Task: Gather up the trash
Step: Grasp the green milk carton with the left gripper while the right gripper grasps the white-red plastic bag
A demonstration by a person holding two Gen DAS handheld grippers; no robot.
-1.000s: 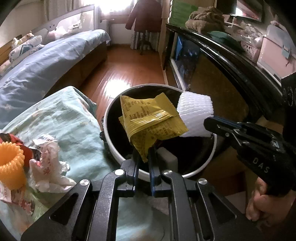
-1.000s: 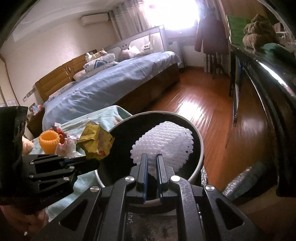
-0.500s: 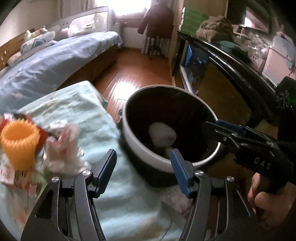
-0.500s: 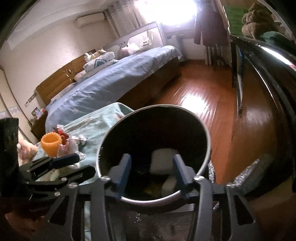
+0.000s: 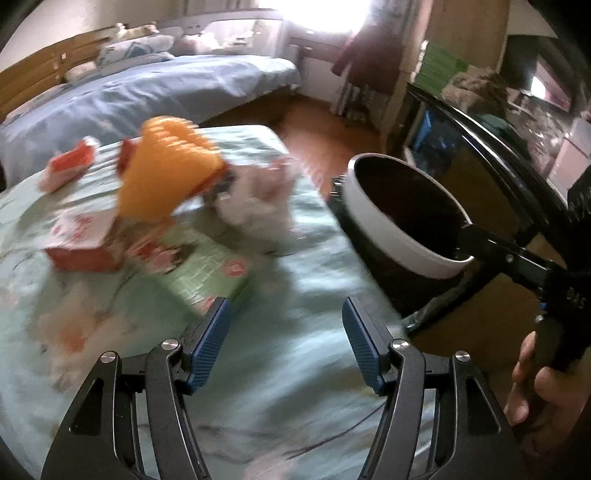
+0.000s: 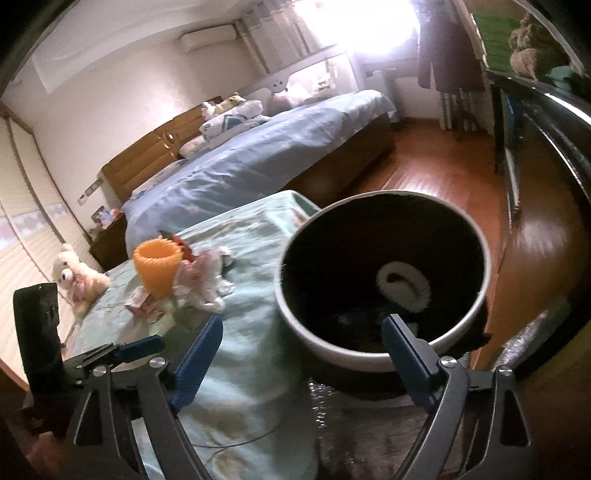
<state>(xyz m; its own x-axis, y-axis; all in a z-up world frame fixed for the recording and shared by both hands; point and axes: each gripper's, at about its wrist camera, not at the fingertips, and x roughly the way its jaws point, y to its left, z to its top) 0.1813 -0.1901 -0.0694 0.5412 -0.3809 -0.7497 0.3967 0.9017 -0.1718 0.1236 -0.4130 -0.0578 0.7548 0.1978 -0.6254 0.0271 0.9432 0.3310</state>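
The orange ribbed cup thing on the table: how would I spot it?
Start at the table under the pale green cloth, beside the round black bin with the white rim. In the litter pile stands the orange ribbed open-topped foam sleeve. It alone is bright orange and upright; the crumpled white paper beside it lies flat.

Blown-out window glare at the back, dim foreground — left view motion-blurred, fisheye-bent edges

Bed: blue cover, pillows at the headboard.
Teddy bear: pale, beside the bed.
Floor: brown wood.
Coat: dark, hanging near the window.
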